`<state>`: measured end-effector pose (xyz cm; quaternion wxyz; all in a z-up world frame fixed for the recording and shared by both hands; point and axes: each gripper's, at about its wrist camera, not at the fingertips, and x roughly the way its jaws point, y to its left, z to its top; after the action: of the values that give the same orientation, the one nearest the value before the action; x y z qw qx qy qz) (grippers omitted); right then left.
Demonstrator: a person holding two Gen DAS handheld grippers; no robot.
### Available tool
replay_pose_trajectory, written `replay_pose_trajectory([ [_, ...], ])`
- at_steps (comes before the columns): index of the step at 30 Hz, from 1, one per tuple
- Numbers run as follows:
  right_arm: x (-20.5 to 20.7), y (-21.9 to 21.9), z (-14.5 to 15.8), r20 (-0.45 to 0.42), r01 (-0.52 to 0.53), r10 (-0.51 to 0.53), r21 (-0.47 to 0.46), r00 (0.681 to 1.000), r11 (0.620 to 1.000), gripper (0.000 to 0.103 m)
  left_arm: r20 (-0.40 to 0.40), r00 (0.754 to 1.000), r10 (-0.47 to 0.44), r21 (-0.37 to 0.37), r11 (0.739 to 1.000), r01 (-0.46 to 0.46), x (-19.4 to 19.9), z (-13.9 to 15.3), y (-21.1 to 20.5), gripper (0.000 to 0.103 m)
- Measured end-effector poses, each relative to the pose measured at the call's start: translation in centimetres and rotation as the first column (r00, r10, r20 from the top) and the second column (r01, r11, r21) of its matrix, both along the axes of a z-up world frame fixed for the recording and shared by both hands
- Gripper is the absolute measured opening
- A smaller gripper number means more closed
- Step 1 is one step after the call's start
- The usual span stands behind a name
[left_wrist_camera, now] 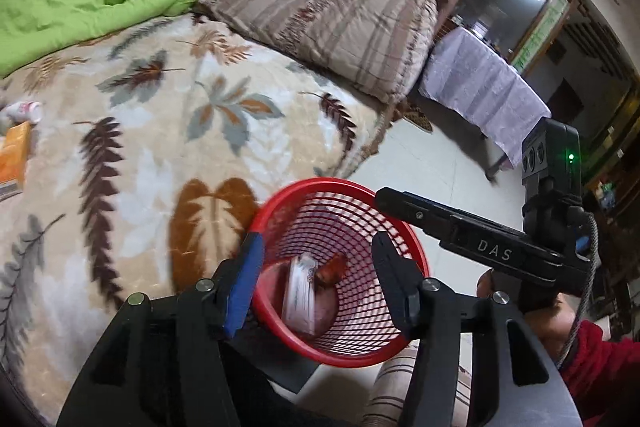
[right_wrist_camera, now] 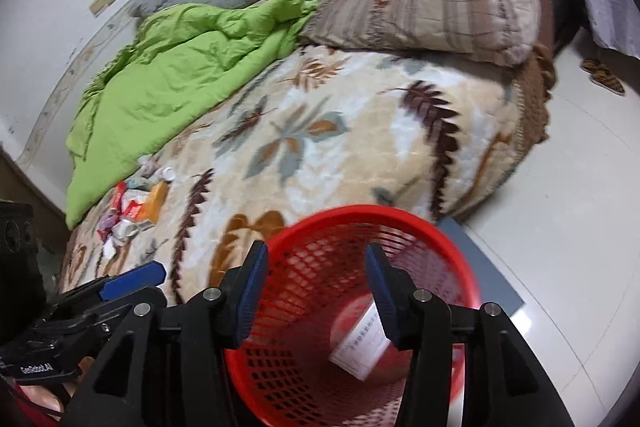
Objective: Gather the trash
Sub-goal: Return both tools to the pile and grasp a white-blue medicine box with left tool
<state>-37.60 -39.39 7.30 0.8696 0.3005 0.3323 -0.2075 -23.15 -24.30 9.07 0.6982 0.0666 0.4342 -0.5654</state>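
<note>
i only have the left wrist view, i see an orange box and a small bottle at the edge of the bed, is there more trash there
Observer: Yes. The right wrist view shows a pile of wrappers beside the orange box and bottle, near the green quilt.
Operator: is my left gripper over the basket
Observer: From the right wrist view, its blue fingertip sits left of the red basket, over the bed.
Operator: whats in the basket on the right side
Observer: A white box with printed text lies at the bottom, under the right gripper, whose jaws stand open and hold nothing.
</note>
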Motion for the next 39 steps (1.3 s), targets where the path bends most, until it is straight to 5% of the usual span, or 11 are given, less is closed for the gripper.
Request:
replay_pose_trajectory([
  [8,6.2,4.2,1.2,0.037,-0.153,0.153,-0.008,0.987,0.988,0.055,0.046,0.976,0.212,-0.001,0.977,-0.212,5.0,1.0,6.7,0.055],
  [15,11.8,8.7,1.2,0.021,-0.299,0.299,-0.029,0.954,0.954,0.058,0.046,0.911,0.409,-0.003,0.912,-0.41,10.1,1.0,13.0,0.056],
  [21,16.2,11.5,1.1,0.009,-0.381,0.382,-0.039,0.924,0.924,0.06,0.032,0.811,0.584,0.02,0.811,-0.585,14.8,0.1,18.6,0.056],
  [25,17.9,12.8,1.0,0.013,-0.419,0.42,-0.042,0.907,0.907,0.061,0.008,0.692,0.722,0.084,0.689,-0.72,19.4,-1.5,22.6,0.056],
  [29,19.1,13.4,0.6,0.006,-0.438,0.439,-0.039,0.899,0.898,0.062,0.012,0.616,0.787,0.145,0.608,-0.78,23.4,-3.4,23.8,0.056],
  [39,20.2,12.5,-0.3,-0.003,-0.436,0.437,-0.027,0.9,0.899,0.062,0.069,0.562,0.824,0.238,0.533,-0.812,30.0,-7.2,21.8,0.056],
])
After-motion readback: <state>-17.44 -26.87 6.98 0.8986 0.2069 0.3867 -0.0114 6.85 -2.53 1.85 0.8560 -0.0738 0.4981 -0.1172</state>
